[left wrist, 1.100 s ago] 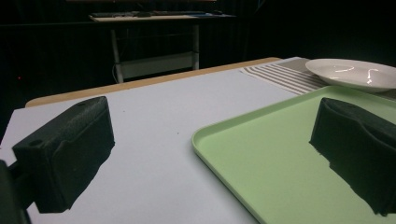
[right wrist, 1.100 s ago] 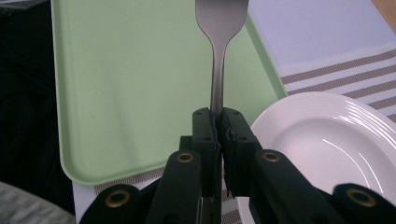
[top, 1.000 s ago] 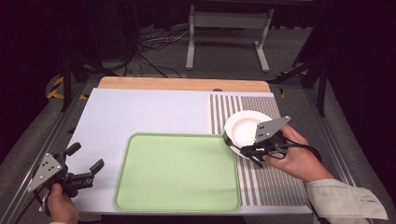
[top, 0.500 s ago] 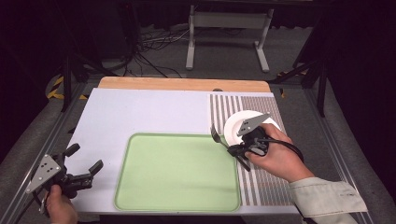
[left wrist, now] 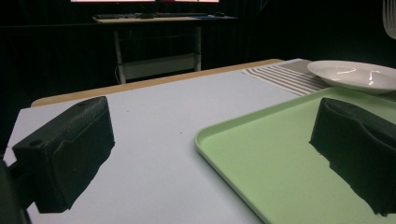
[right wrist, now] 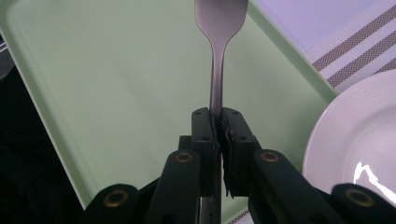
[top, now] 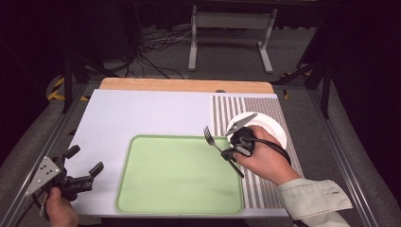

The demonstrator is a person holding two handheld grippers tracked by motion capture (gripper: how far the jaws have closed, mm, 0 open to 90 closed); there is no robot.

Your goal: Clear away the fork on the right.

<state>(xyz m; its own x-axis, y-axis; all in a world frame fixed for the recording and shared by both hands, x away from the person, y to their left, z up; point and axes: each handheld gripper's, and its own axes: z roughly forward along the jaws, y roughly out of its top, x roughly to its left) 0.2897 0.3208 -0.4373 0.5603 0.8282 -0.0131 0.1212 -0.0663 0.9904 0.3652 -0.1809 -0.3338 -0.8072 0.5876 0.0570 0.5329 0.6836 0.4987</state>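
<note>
Over the right edge of the green tray [top: 179, 189], my right gripper [top: 226, 152] is clamped tight on a fork [top: 213, 140], tines pointing away from me, the white plate [top: 272, 128] just beside it. My left gripper [top: 84, 166] sits at the table's near left corner, jaws wide apart, holding nothing.

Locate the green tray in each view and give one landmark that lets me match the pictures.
High view: the green tray lies at the lower middle of the table, the fork in the right gripper above its right edge.
Left gripper view: its near corner fills the lower right, between the two open jaws.
Right gripper view: it spreads across the left and centre, under the fork.
Shared landmark: the white plate, just beyond the tray's right far corner.
</note>
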